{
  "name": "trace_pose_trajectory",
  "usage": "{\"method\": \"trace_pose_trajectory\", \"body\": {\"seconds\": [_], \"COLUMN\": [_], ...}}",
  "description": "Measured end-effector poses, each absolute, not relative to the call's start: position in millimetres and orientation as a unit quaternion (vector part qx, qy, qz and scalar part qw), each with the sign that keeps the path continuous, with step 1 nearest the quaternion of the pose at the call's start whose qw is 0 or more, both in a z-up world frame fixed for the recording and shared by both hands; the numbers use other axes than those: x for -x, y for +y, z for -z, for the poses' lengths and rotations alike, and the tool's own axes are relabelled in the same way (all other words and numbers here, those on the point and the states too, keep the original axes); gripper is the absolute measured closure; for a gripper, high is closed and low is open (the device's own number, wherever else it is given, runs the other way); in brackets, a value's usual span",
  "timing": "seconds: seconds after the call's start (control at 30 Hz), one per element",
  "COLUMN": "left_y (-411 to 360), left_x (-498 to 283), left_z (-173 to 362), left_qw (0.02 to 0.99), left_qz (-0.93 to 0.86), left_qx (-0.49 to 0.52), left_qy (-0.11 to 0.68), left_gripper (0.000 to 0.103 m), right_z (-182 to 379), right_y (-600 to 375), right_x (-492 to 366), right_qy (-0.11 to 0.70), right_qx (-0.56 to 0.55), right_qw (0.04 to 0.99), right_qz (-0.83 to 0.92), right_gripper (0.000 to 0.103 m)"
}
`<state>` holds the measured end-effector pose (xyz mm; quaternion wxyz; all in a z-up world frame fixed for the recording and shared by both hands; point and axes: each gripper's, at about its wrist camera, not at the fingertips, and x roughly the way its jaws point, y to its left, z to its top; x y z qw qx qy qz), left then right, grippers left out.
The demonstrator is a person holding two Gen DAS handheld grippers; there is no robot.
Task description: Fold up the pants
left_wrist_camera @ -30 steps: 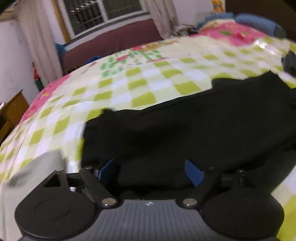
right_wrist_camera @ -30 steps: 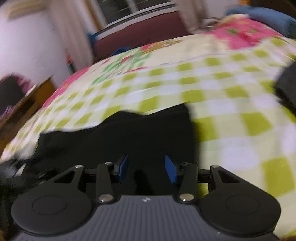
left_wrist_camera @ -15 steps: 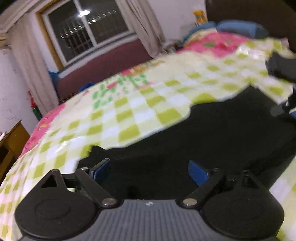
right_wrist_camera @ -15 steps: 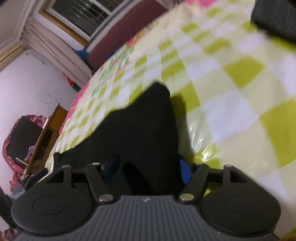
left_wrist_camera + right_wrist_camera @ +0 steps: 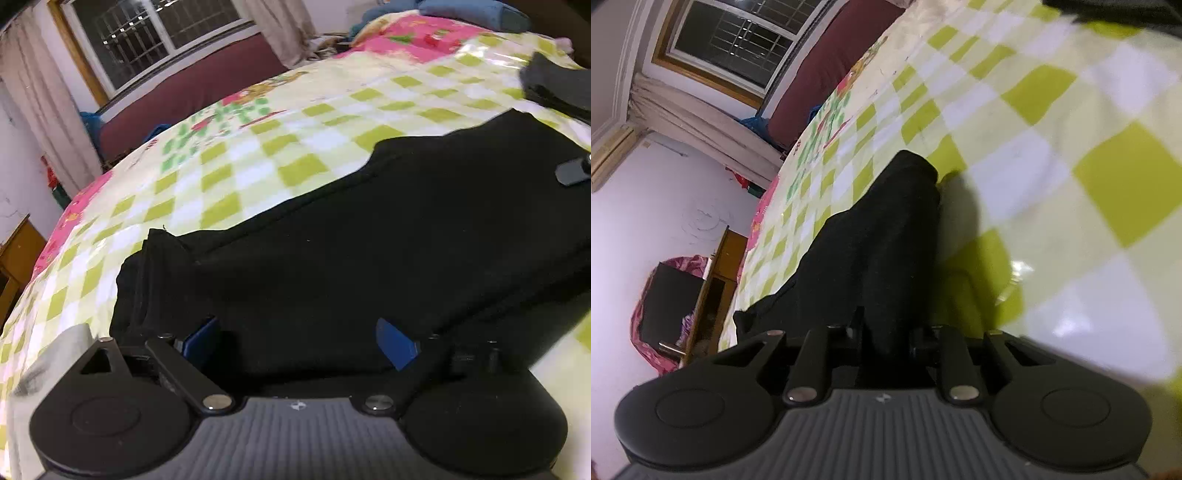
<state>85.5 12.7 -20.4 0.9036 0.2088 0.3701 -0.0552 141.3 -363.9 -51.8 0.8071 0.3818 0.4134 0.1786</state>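
Black pants [image 5: 369, 251] lie lengthwise across the green-checked bed cover [image 5: 280, 147]. My left gripper [image 5: 298, 343] sits low over their near edge, its blue pads [image 5: 199, 338] spread wide with a thick bank of cloth between them, not squeezed. In the right wrist view a narrow end of the pants [image 5: 886, 236] runs from the bed into my right gripper [image 5: 888, 328], which is rolled to one side. Its jaws are closing and pinch the black cloth, which hides the pads. A piece of that right gripper [image 5: 572, 171] shows at the far right in the left wrist view.
A folded dark garment [image 5: 554, 85] lies on the bed beyond the pants. A grey cloth [image 5: 55, 354] sits by my left gripper. A wooden desk [image 5: 716, 280] stands off the bed's left side, with a window [image 5: 155, 33] and a maroon headboard [image 5: 192, 96] behind.
My right gripper rolled over, sank toward the bed, opened, then closed on the pants' end. My left gripper slid along the near edge with its jaws still wide.
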Motion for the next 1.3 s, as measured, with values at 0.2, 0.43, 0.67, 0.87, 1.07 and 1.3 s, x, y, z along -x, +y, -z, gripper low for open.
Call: {"method": "trace_pose_trajectory", "body": {"seconds": [0.2, 0.43, 0.67, 0.87, 1.07, 1.3], "left_y": [-21, -57, -62, -56, -48, 6], "left_x": [-50, -47, -91, -67, -62, -48], "left_z": [3, -18, 35, 34, 29, 16], "left_qw": [0.900, 0.925, 0.906, 0.912, 0.906, 0.921], "left_qz": [0.130, 0.153, 0.114, 0.126, 0.141, 0.091], "left_qx": [-0.212, -0.245, -0.286, -0.291, -0.299, -0.248], "left_qy": [0.359, 0.246, 0.289, 0.260, 0.265, 0.286], "left_gripper": [0.002, 0.002, 0.001, 0.003, 0.002, 0.000], "right_z": [31, 12, 14, -29, -87, -104], "right_y": [-404, -423, -422, -402, -335, -225], "right_x": [-105, -88, -89, -94, -119, -162], "right_qy": [0.423, 0.419, 0.425, 0.412, 0.399, 0.420], "right_qx": [-0.361, -0.345, -0.356, -0.328, -0.275, -0.203], "right_qw": [0.819, 0.836, 0.830, 0.848, 0.869, 0.871], "right_qz": [-0.139, -0.084, -0.062, -0.063, -0.100, -0.155], "right_gripper": [0.084, 0.083, 0.083, 0.083, 0.083, 0.082]}}
